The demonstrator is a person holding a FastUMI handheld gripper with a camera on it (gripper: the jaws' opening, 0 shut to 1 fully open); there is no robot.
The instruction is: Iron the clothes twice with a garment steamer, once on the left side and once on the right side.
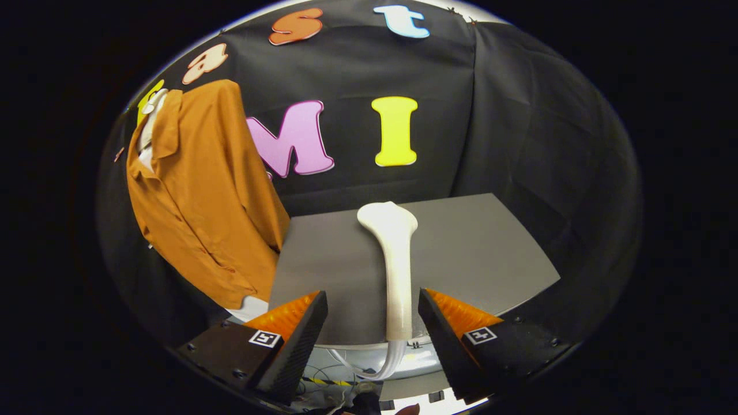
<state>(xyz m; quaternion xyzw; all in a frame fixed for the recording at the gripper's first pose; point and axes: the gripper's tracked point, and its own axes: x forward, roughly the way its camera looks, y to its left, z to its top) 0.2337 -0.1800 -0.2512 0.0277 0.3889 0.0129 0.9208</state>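
A white garment steamer (395,271) lies on the grey tabletop (484,253), its head pointing away and its handle running back toward me. My gripper (373,300) is open, and the handle's near end lies between the two fingers without either touching it. The left finger (300,323) stands well clear of the handle; the right finger (447,320) is a little closer. An orange shirt (202,190) hangs on a hanger against the black wall, beyond the left finger and left of the table.
The steamer's white hose (391,360) drops off the table's near edge between the fingers. Below that edge sit a white base unit (403,364) and some cables (326,380). Black cloth walls close in the table at the back and right.
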